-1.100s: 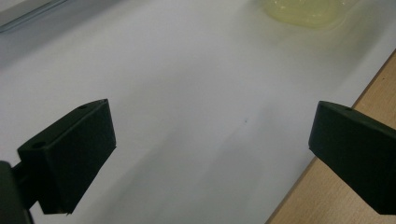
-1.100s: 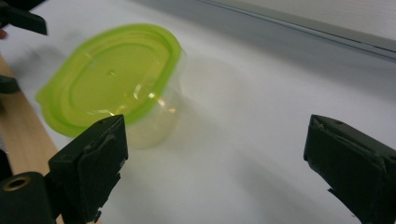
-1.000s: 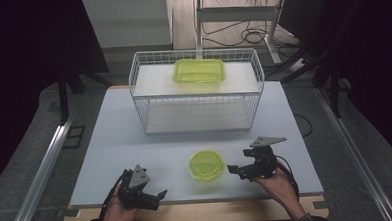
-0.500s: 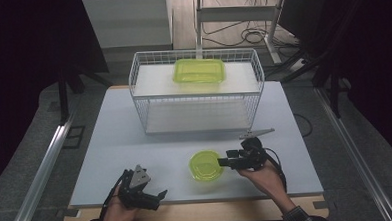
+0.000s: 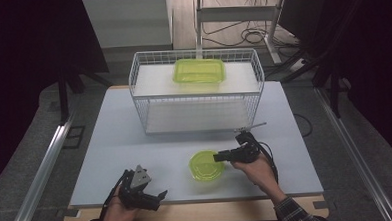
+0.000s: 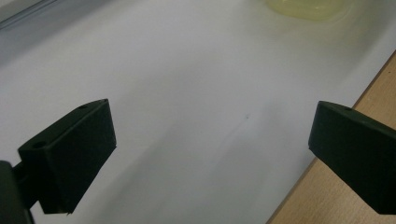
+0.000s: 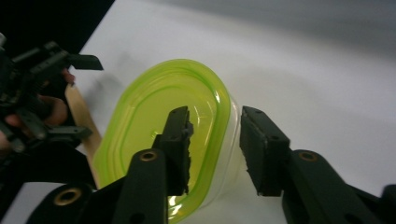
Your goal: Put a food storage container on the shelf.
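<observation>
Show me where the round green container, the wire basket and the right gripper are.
round green container (image 5: 206, 166), high view, on its green lid.
wire basket (image 5: 196, 98), high view, on its front top rim.
right gripper (image 7: 214, 140), right gripper view, midway between its fingertips, astride the container's rim.

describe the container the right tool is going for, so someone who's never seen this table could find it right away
Start at the white wire basket standing at the far middle of the white table. Come toward the near edge: the round container sits just right of centre, with the right tool straddling its rim, one jaw inside, one outside. It is round, yellow-green and see-through, on the bare table, unlike the rectangular green container up on the basket.
</observation>
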